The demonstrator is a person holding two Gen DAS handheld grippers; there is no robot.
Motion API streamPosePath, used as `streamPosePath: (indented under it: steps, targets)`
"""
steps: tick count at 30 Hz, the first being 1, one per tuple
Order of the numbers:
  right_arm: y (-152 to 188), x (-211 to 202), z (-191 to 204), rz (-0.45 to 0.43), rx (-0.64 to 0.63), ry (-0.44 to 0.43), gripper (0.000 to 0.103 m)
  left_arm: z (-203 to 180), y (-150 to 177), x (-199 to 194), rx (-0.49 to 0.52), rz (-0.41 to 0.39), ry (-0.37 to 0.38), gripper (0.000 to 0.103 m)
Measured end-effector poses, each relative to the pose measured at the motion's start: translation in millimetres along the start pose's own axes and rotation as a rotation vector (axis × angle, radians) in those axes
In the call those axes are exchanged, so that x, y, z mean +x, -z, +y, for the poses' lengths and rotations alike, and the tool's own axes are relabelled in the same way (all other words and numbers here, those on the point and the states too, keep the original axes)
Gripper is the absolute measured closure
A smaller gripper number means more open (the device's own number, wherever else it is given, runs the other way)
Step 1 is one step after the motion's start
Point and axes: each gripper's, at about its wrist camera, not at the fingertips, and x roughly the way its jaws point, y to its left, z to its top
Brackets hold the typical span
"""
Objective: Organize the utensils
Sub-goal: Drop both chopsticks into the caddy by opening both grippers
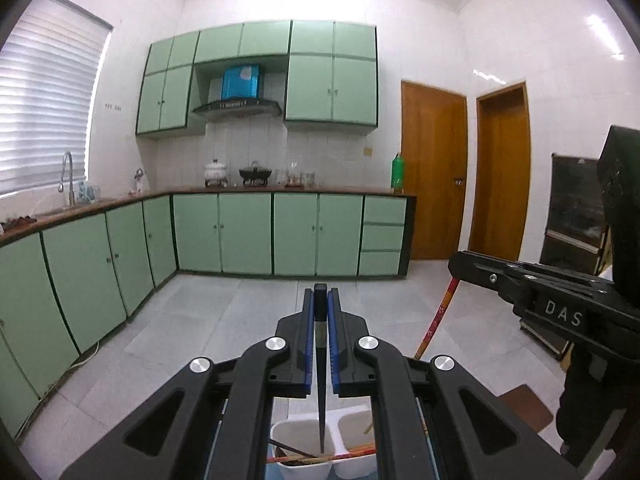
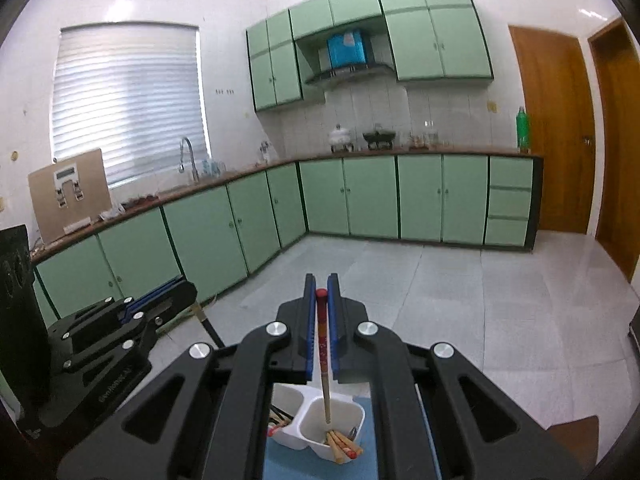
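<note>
Left gripper (image 1: pixel 320 300) is clamping a black chopstick (image 1: pixel 321 380), tip hanging over the holder's (image 1: pixel 280 436) near compartment; right gripper (image 2: pixel 321 288) is gripping a red chopstick (image 2: pixel 323 352) above the other compartment, where several lie. To do well: lower each tip inside its wall, keep it vertical, then open.

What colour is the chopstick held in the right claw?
Red with a patterned band, fading to pale wood at the lower tip; the chopstick shows best in the right wrist view.

At the bottom centre of the right wrist view, a blue mat (image 2: pixel 362 466) carries a white two-compartment holder (image 2: pixel 316 424) with chopsticks (image 2: pixel 340 444) inside.
</note>
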Motion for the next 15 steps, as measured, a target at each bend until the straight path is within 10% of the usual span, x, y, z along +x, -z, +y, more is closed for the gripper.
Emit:
streamPosePath:
  steps: [10, 15]
  targets:
    - [46, 32, -7, 0.124, 0.024, 0.032, 0.086, 19, 40, 27, -0.033, 0.106, 0.002, 0.083]
    - [51, 8, -13, 0.096, 0.050, 0.057, 0.058, 21, 36, 7, -0.028, 0.089, -0.015, 0.059]
